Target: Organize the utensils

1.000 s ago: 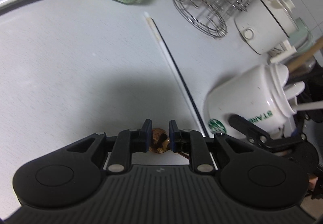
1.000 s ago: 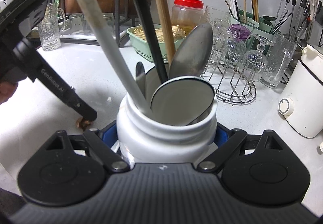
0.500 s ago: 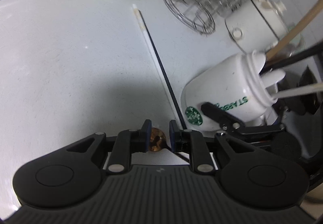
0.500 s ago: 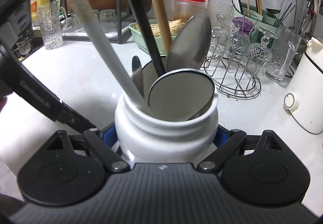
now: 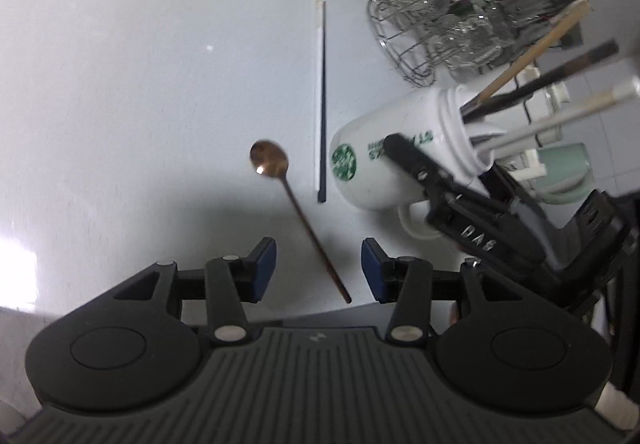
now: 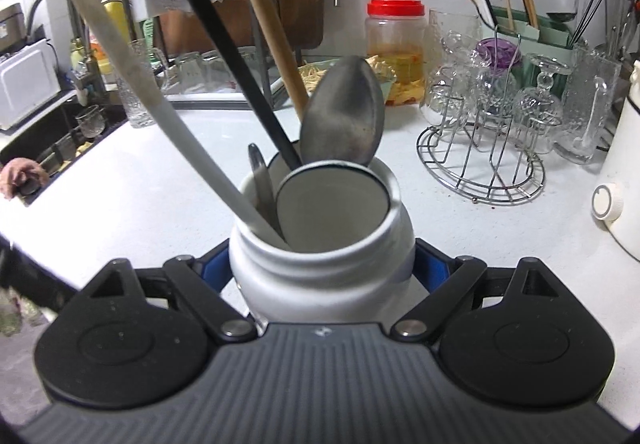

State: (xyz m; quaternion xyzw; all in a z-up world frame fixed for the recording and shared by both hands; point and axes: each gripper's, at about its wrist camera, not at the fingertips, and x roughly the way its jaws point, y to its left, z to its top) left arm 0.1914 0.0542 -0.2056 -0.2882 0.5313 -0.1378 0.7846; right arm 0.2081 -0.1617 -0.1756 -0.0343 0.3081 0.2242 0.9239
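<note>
A: The left tongs (image 5: 319, 268) are opening, pads clear of the copper spoon (image 5: 280, 183) lying loose on the counter (image 5: 140, 83). A hurried regrasp could skid it into the chopsticks (image 5: 322, 103).

B: And the right tongs (image 6: 322, 268) are closing on the white mug (image 6: 320, 244). It looks tilted; more lean could spill its utensils.

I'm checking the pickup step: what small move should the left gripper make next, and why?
Probably bring the left gripper down onto the copper spoon's handle. Its jaws are opening astride the handle without pressing it; the spoon lies loose on the counter beside the white mug the right gripper clamps.
</note>
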